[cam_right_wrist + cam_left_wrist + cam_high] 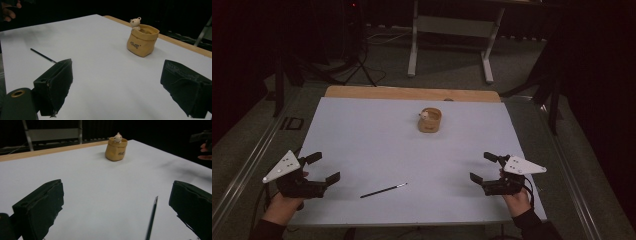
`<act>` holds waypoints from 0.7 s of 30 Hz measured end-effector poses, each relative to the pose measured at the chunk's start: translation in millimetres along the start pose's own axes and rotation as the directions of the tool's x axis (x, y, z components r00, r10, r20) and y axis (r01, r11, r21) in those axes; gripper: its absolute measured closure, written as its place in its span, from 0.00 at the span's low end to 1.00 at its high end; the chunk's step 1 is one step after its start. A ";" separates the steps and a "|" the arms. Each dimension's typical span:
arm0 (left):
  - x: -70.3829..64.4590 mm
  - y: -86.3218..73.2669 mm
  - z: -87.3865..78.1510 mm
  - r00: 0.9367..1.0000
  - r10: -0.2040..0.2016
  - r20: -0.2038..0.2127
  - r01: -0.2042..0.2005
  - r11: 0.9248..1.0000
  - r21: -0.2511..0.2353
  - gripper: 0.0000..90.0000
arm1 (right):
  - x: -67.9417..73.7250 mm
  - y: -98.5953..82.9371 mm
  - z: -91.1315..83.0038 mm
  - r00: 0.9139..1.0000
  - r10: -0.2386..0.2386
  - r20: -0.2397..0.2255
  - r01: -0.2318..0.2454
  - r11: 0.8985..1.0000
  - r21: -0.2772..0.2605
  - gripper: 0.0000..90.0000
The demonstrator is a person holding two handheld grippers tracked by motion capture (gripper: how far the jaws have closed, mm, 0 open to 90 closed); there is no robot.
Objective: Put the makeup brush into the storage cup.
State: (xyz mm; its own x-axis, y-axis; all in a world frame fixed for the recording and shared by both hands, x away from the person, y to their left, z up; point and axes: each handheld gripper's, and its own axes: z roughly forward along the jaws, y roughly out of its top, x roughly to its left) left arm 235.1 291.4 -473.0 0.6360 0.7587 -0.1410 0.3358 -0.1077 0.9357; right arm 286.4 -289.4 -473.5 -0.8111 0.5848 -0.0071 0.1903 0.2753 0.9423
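Left gripper (pixel 324 168) sat at lower left of the high view, jaws spread wide, nothing between them, held by a hand (pixel 282 206) coming in from the bottom edge. Right gripper (pixel 483 167) sat at lower right, jaws likewise wide apart and empty (grey plate on top of each).

Thin black pencil (pixel 383 190) lay flat on the white table sheet (pixel 377 135), low in the frame between the two grippers, nearer the left one and touching neither. In the left gripper view it ran up from the bottom edge, right of centre (pixel 151 218); in the right gripper view it lay at mid-left (pixel 43 55).

Farther up, near frame centre, a small tan pouch-shaped pot (pixel 430 120) stood upright, well apart from pencil and grippers. A little white bear figure (pixel 135 23) peeked over its rim.
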 end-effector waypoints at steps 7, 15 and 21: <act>-2.4 15.7 1.9 0.997 -0.060 0.055 0.055 0.995 0.081 0.00 | 0.4 0.2 -0.3 1.000 0.007 0.004 -0.007 1.000 -0.006 0.12; -12.2 32.3 10.3 0.992 -0.014 0.124 -0.006 0.987 0.158 0.00 | 0.7 0.5 1.9 1.000 0.006 -0.007 -0.006 1.000 -0.004 0.12; -19.4 39.2 20.3 0.989 0.018 0.150 -0.049 0.977 0.206 0.00 | 1.3 1.4 4.6 1.000 0.002 -0.019 -0.003 1.000 -0.005 0.12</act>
State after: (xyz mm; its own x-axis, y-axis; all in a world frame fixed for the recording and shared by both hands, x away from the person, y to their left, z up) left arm 250.0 259.4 -440.2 0.7389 0.6518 -0.1711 0.4401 -0.2745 0.8549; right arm 288.1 -284.8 -473.8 -0.8210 0.5709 0.0016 0.1898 0.2703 0.9439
